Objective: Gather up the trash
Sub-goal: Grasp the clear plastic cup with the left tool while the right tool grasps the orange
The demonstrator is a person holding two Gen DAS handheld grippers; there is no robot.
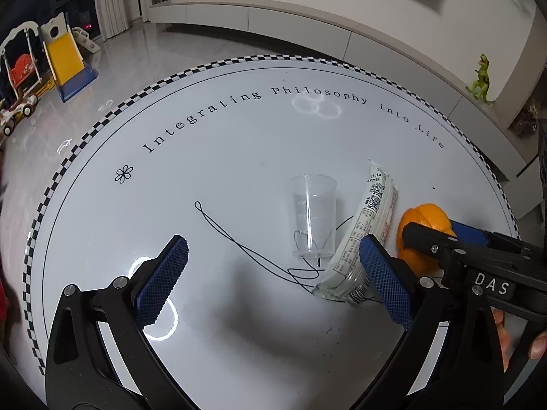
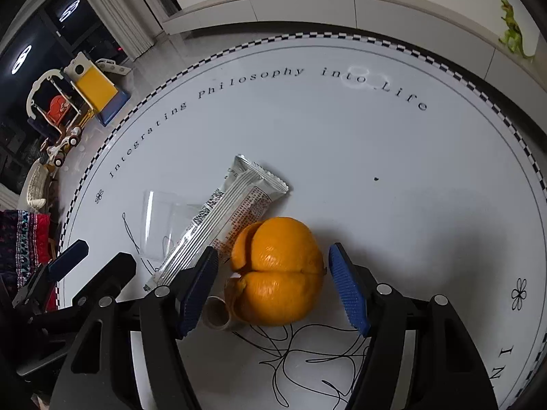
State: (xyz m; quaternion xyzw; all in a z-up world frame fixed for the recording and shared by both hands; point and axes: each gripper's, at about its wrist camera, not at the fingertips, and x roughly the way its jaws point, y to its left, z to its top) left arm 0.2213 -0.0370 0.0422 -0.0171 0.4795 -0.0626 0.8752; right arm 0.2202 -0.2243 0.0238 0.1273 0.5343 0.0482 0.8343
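Observation:
An orange peel [image 2: 278, 270] lies on the round white table [image 2: 376, 157], between the fingers of my open right gripper [image 2: 273, 288], which do not touch it. A silver snack wrapper [image 2: 222, 218] lies to its left, beside a clear plastic cup [image 2: 160, 225]. A small cardboard spool [image 2: 217, 314] and loose black thread [image 2: 307, 352] lie in front of the peel. In the left wrist view my left gripper [image 1: 273, 280] is open above the thread [image 1: 246, 249], with the cup [image 1: 312, 218], wrapper [image 1: 362, 235] and peel [image 1: 424, 235] ahead and to its right.
The table [image 1: 239, 136] has a checkered rim and printed lettering. The right gripper's black fingers [image 1: 444, 242] reach in at the right of the left wrist view. Children's toys [image 1: 44, 61] stand on the floor far left. A green dinosaur figure [image 2: 512, 30] stands on the low cabinet behind.

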